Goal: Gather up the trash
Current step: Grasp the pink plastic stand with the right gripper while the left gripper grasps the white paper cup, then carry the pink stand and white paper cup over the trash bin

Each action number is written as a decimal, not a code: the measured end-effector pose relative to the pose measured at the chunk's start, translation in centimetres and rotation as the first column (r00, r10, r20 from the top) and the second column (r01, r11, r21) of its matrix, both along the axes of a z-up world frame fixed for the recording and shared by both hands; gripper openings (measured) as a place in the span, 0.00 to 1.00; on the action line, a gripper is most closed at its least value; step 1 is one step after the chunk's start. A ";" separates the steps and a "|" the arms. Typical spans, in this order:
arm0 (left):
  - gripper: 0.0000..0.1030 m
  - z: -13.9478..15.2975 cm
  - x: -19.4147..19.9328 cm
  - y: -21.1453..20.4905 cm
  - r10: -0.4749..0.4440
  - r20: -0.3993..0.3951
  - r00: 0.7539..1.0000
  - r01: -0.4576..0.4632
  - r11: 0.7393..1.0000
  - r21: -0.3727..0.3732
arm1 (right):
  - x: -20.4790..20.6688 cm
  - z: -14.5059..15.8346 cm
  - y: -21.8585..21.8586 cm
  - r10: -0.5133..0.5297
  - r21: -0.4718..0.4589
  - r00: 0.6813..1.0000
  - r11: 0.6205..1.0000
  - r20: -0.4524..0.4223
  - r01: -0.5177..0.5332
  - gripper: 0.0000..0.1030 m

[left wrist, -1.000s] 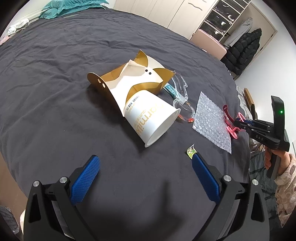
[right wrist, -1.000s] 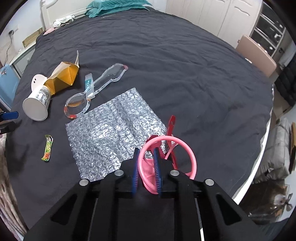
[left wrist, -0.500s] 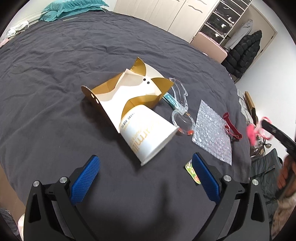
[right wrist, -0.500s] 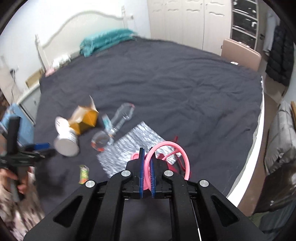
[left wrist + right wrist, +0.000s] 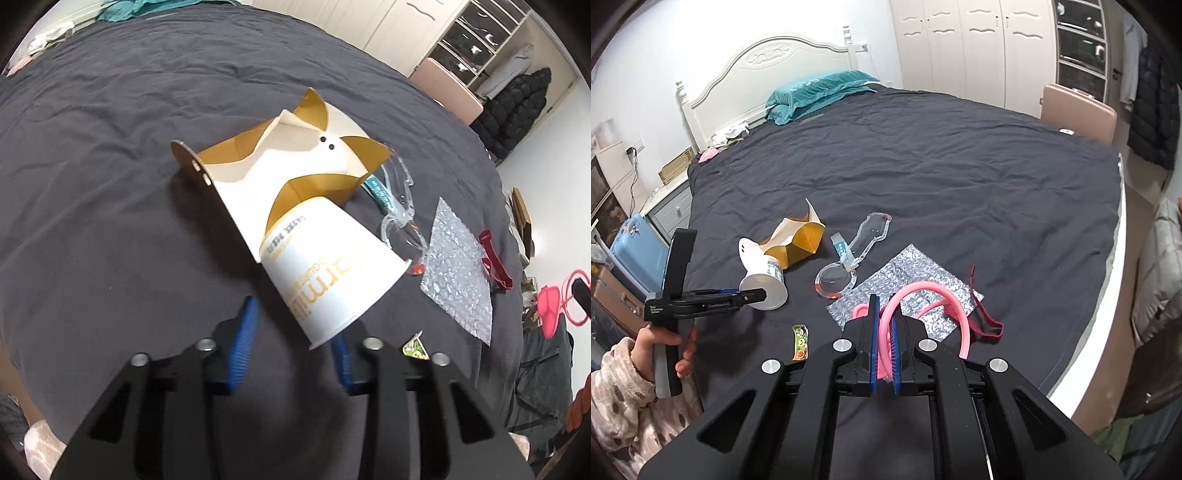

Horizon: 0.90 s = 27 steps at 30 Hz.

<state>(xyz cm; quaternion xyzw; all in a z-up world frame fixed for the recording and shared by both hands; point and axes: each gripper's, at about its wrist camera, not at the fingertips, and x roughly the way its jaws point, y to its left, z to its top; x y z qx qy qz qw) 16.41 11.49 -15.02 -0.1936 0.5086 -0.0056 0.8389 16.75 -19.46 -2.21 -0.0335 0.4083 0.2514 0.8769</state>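
1. Left wrist view: jaws of my left gripper (image 5: 293, 341) stand partly spread, with a clear gap between the blue pads, holding nothing. The white paper cup (image 5: 332, 273) lies on its side on the dark bed cover (image 5: 110, 184), its open rim right at the mouth of the jaws and just touching or overlapping the right-hand pad; I cannot tell if there is real contact. Its base is tucked into the gold and white folded carton (image 5: 288, 166). Beyond the cup lie a clear plastic blister shell (image 5: 400, 206), then a bubble-wrap sheet (image 5: 458, 277), then a dark red strap (image 5: 495, 262) at the bed's edge. A small green wrapper (image 5: 415, 347) lies just beside my right-hand finger. At the far right, pink tubing (image 5: 554, 306) hangs off the bed.

2. Right wrist view: jaws of my right gripper (image 5: 884, 339) are clenched on the pink tubing (image 5: 923, 291), which loops up and to the right out of the pads, above the bubble-wrap sheet (image 5: 908, 280). The dark red strap (image 5: 986, 321) lies at that sheet's right side. Farther left sit the blister shell (image 5: 857, 254), the carton (image 5: 798, 243) and the cup (image 5: 764, 288), with my left gripper (image 5: 753, 295) at the cup's rim, held in my left hand (image 5: 665, 347). The green wrapper (image 5: 799, 341) lies alone near me on the bed cover (image 5: 923, 166).
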 end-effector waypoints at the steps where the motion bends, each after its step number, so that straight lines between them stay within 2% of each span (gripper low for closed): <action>1: 0.26 0.0 -0.1 0.0 0.003 0.005 1.000 -0.003 1.000 -0.002 | -0.2 0.0 0.1 -0.001 -0.003 1.000 1.000 0.000 0.001 0.05; 2: 0.16 0.1 -0.1 0.1 0.008 0.009 1.000 -0.008 1.000 0.001 | -0.3 0.0 0.1 -0.001 -0.004 1.000 1.000 0.000 0.001 0.05; 5: 0.06 0.3 -0.2 0.2 0.003 0.024 1.000 -0.003 1.000 -0.007 | -0.4 0.0 0.1 -0.001 0.000 1.000 1.000 -0.002 0.001 0.05; 12: 0.05 2.2 -0.8 0.4 0.009 0.056 0.998 -0.010 1.000 0.022 | -0.9 0.0 0.0 -0.007 0.019 1.000 1.000 -0.013 0.007 0.05; 19: 0.05 6.4 -2.8 -0.3 -0.060 0.130 0.990 0.052 0.997 0.062 | -2.2 1.1 0.1 -0.002 0.037 1.000 0.999 0.008 0.002 0.05; 27: 0.05 9.5 -4.6 -1.1 -0.095 0.186 0.978 0.081 0.993 0.080 | -4.5 2.1 -0.4 -0.001 0.062 1.000 0.998 0.027 -0.001 0.05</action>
